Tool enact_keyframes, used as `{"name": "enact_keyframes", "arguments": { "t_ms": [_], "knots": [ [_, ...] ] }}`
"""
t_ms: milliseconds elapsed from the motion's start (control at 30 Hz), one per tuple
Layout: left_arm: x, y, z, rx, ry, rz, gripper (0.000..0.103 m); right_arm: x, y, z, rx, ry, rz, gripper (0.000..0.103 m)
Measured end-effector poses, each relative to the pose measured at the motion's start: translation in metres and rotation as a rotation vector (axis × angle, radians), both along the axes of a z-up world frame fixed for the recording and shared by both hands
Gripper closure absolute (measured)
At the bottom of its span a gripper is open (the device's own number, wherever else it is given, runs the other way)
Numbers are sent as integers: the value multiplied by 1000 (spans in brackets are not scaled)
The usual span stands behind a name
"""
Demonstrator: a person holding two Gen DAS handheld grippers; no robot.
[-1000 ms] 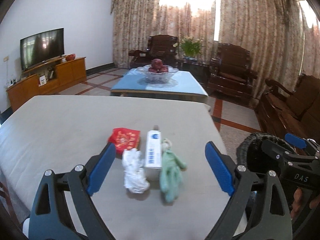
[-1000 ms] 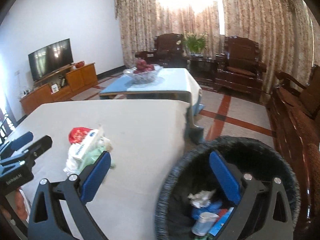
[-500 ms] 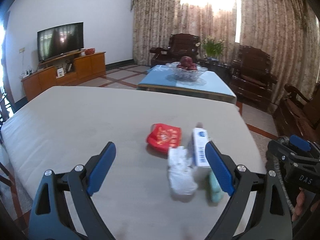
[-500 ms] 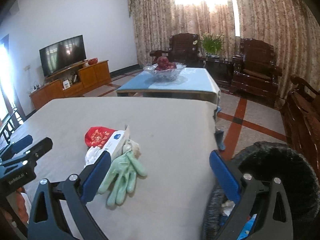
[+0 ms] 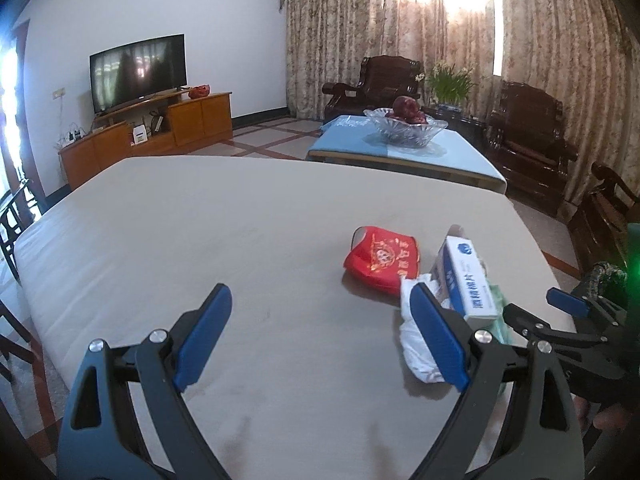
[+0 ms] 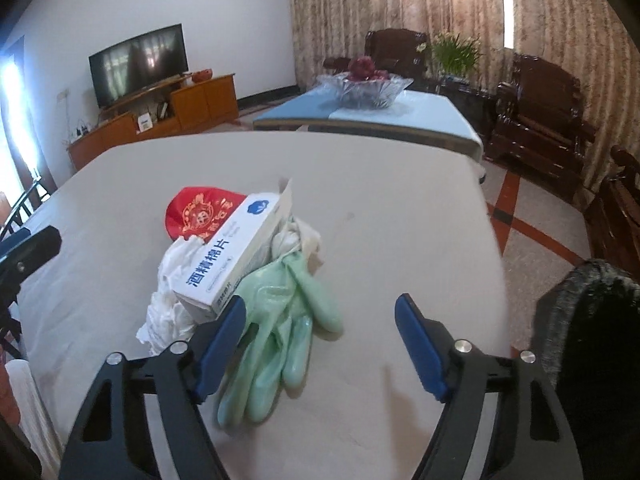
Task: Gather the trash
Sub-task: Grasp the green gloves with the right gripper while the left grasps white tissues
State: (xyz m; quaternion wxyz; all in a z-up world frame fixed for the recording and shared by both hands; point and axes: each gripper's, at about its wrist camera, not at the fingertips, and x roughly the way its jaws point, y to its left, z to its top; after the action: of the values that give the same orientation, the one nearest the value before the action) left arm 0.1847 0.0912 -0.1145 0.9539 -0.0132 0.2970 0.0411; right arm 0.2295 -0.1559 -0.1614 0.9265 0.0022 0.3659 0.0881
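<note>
Over the grey surface (image 5: 200,220) the left gripper (image 5: 322,338) tilts down, fingers spread wide, nothing between them; white tissue (image 5: 416,344) lies behind its right finger. Beside it, the right gripper (image 6: 320,340) has just been narrowing, unclamped, green glove (image 6: 280,320) by its left finger, black bin (image 6: 592,320) right.

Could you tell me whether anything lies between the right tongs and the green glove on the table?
Nothing visible does: the right tongs stand open just short of the green glove, with only bare tablecloth beside it.
</note>
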Motion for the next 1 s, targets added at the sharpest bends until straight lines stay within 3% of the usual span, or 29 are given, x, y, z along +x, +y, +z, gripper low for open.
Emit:
{"name": "enact_keyframes", "arguments": {
  "t_ms": [233,333,400,500,1000],
  "knots": [
    [4,4,-11,-5,22,12,15,18,7,-16,13,62,50,32],
    [7,3,-14,-4,31,11,15,23,11,-22,40,106,105,50],
    [7,-1,-16,-5,36,10,15,23,13,-23,58,110,128,66],
    [9,-5,-19,-12,45,5,15,19,13,-20,74,97,142,83],
    [17,-51,-40,-42,74,-73,15,6,-33,13,70,24,28,87]
  ]
}}
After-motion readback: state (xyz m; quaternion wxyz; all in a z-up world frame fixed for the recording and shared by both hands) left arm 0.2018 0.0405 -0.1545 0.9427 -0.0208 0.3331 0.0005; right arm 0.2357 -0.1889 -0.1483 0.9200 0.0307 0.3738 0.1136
